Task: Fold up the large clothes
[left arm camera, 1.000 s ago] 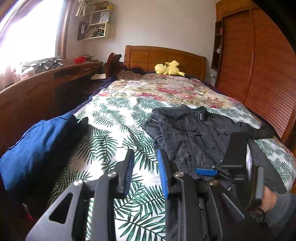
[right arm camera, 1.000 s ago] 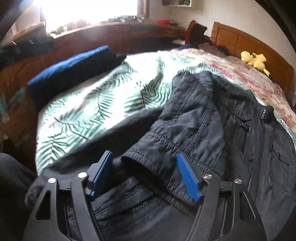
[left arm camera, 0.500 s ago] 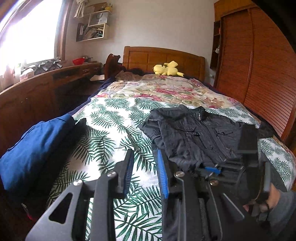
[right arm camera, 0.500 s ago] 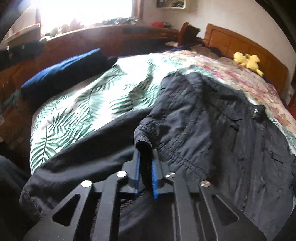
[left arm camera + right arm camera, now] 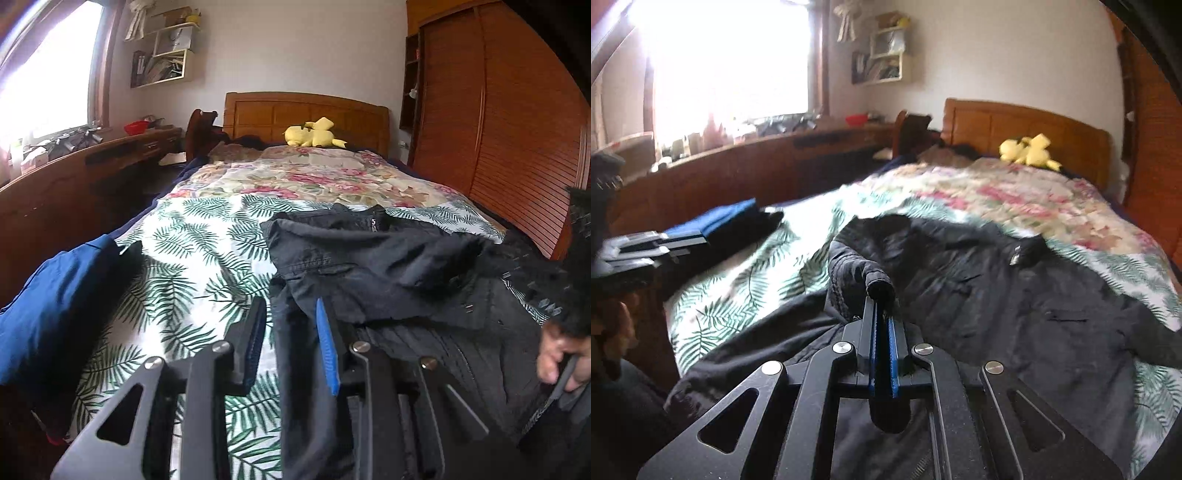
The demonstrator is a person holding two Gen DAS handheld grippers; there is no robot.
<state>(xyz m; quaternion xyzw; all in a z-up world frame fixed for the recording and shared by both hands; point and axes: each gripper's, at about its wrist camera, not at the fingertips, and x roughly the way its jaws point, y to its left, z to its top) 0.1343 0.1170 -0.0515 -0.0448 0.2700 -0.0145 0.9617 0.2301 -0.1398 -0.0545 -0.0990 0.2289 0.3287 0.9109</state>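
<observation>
A dark grey jacket (image 5: 388, 266) lies spread on the palm-leaf bedspread (image 5: 203, 258), collar toward the headboard. My right gripper (image 5: 881, 310) is shut on the jacket's sleeve cuff (image 5: 860, 273) and holds it raised above the jacket body (image 5: 997, 295). My left gripper (image 5: 290, 306) is open over the jacket's near left edge. Dark fabric shows between its fingers without the pads pressing on it. A hand (image 5: 557, 354) shows at the right edge, with a blurred black shape above it.
A folded blue garment (image 5: 55, 302) lies at the bed's left edge. A wooden desk (image 5: 74, 177) runs along the left, and a slatted wardrobe (image 5: 517, 129) stands on the right. A yellow plush toy (image 5: 314, 136) sits by the headboard on the floral quilt (image 5: 314, 177).
The right gripper closed on the sleeve cuff and rose with it toward the jacket's middle. The left gripper shifted right, so the jacket's edge now lies between its fingers.
</observation>
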